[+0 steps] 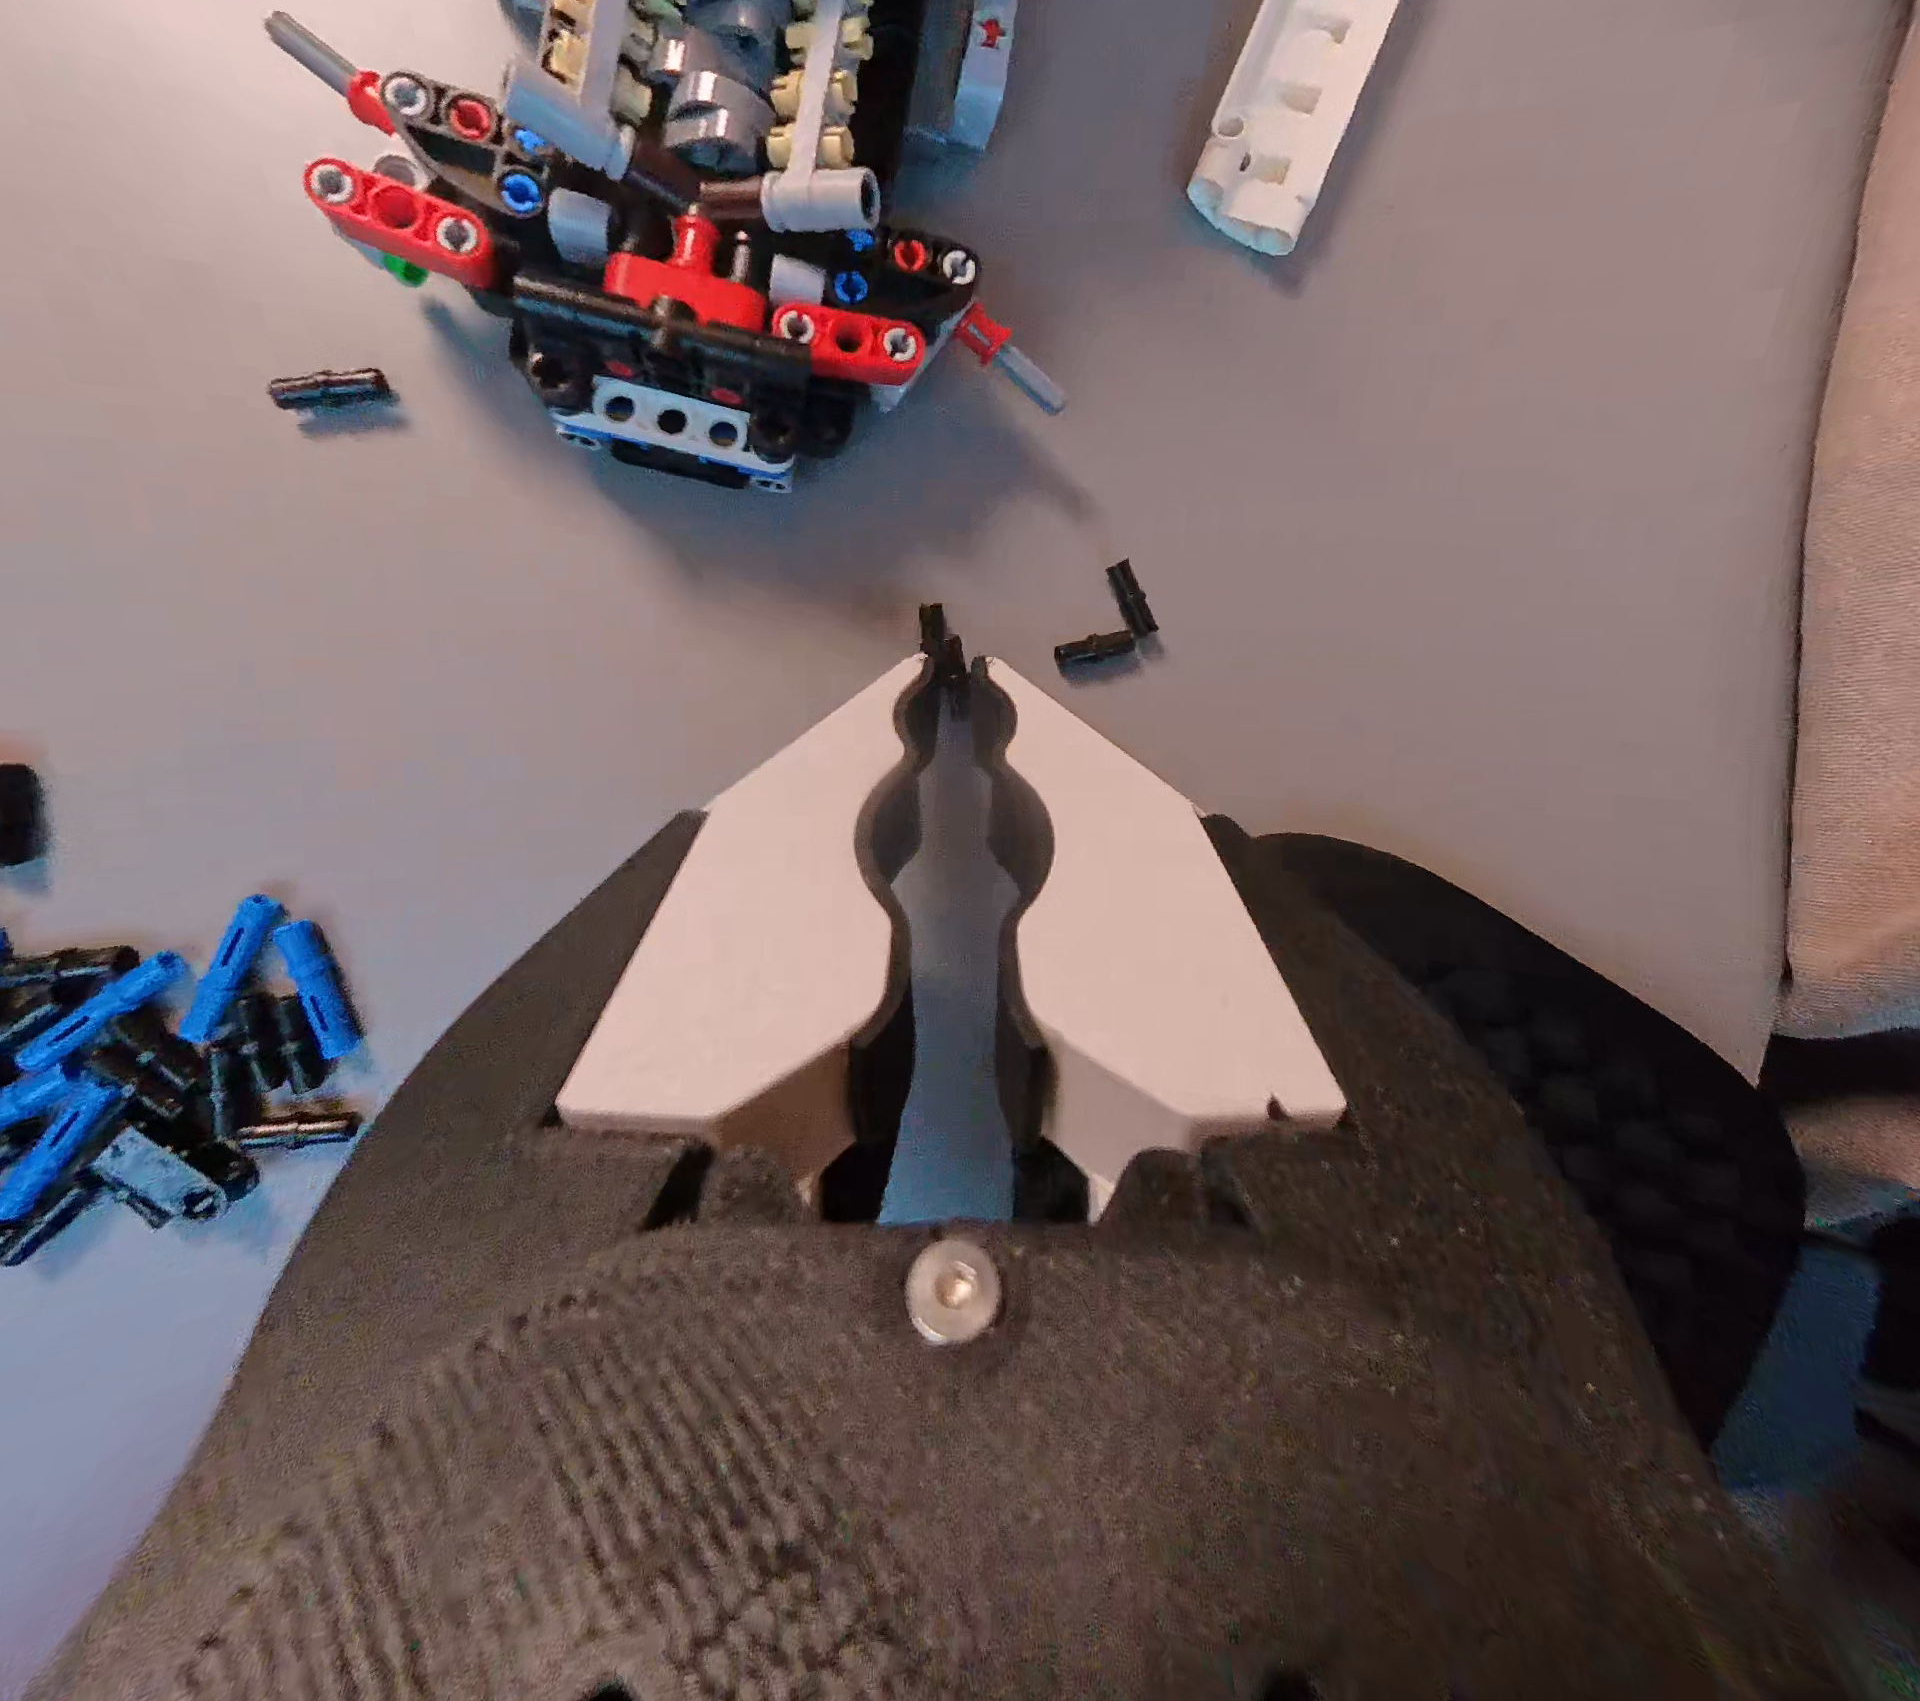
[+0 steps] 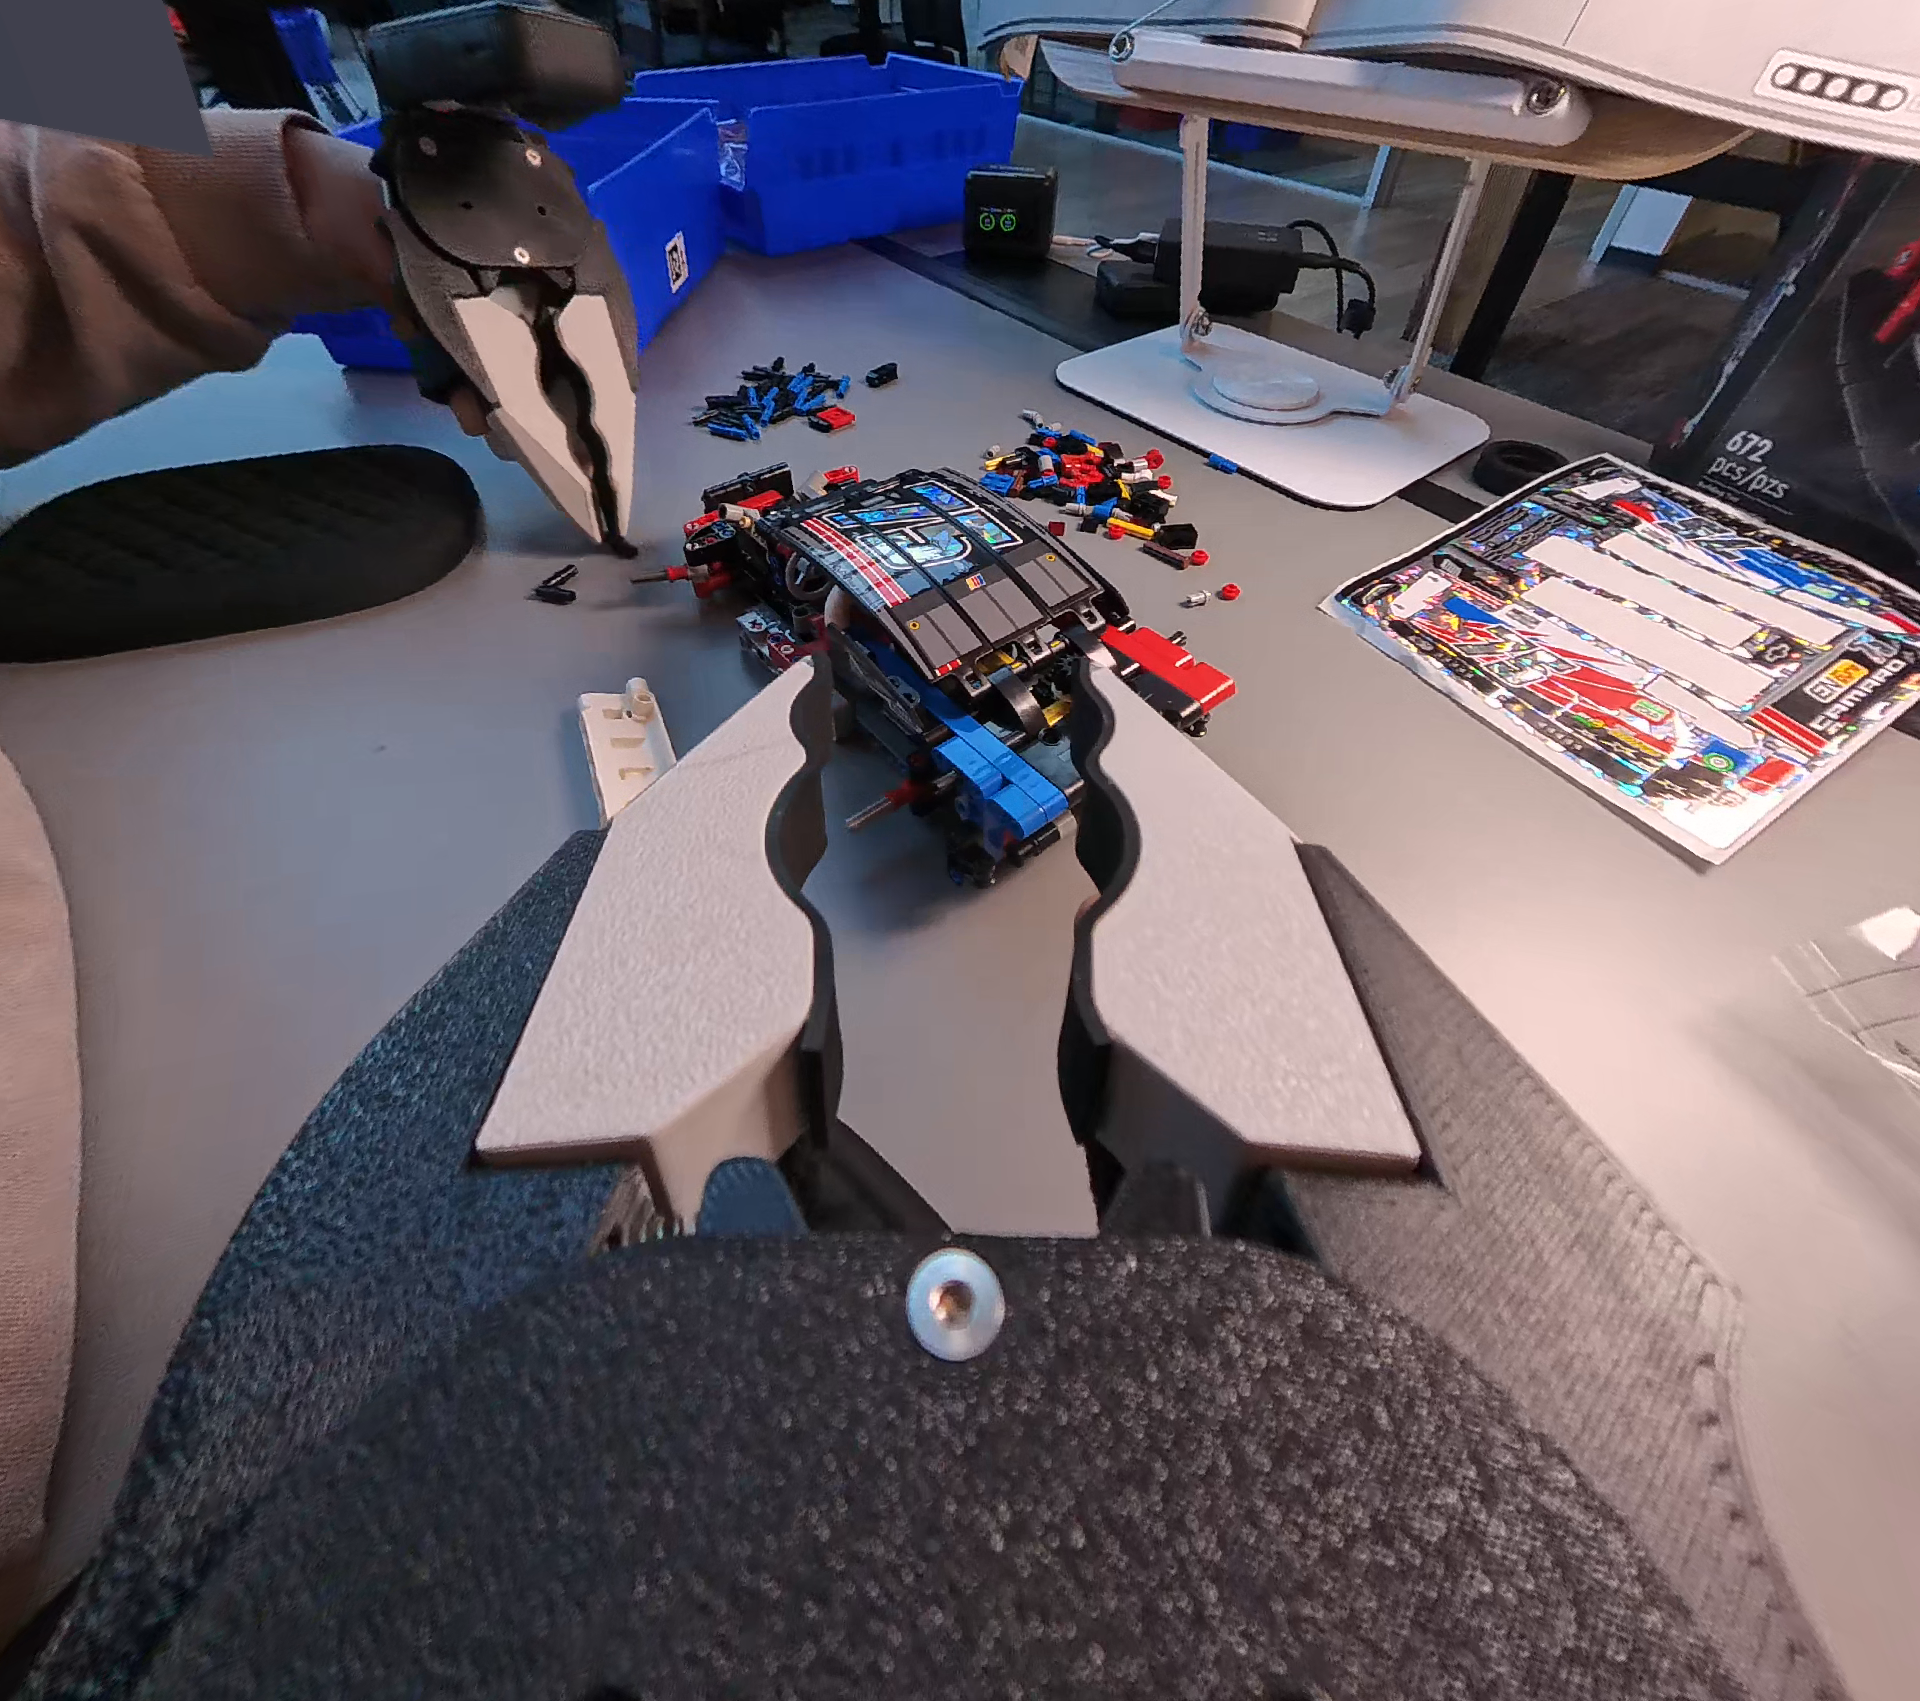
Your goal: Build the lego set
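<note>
The part-built lego car (image 1: 707,124) (image 2: 935,602) stands on the grey table. My left gripper (image 1: 954,672) is shut on a small black pin (image 1: 940,638), held just above the table in front of the car's end; it also shows in the right wrist view (image 2: 613,534). Two more black pins (image 1: 1112,623) lie just right of its tips. My right gripper (image 2: 951,695) is open and empty, its fingers on either side of the car's blue end without touching it that I can tell.
A white lego panel (image 1: 1320,30) (image 2: 618,747) lies beside the car. Piles of blue and black pins (image 1: 145,1059) (image 2: 774,399) and mixed small parts (image 2: 1091,488) lie around. A sticker sheet (image 2: 1642,654), a booklet stand (image 2: 1278,404), blue bins (image 2: 862,145) and a black pad (image 2: 208,539) ring the area.
</note>
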